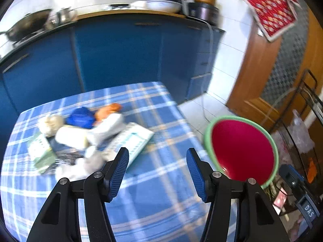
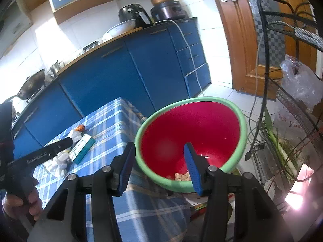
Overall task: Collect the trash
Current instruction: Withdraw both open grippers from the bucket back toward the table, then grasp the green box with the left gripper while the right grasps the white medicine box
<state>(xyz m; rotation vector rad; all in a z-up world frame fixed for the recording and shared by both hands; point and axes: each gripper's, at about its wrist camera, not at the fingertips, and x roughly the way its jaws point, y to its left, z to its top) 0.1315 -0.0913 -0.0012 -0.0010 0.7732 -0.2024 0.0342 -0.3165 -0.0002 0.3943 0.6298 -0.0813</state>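
While both tongs, left (image 1: 157,173) and right (image 2: 159,167), gape wide with nothing held, crumpled paper and flat cartons of trash (image 1: 84,137) lie heaped on the blue plaid tabletop (image 1: 161,181); round red bowl (image 2: 191,139), green-rimmed, sits beside it before blue cabinets (image 1: 121,54).

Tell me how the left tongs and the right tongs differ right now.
The left tongs hang over the checked tablecloth, beside the trash pile; the right tongs hang at the red bowl, one finger over its inside, the other outside the rim. Both are open and empty, with blue pads.
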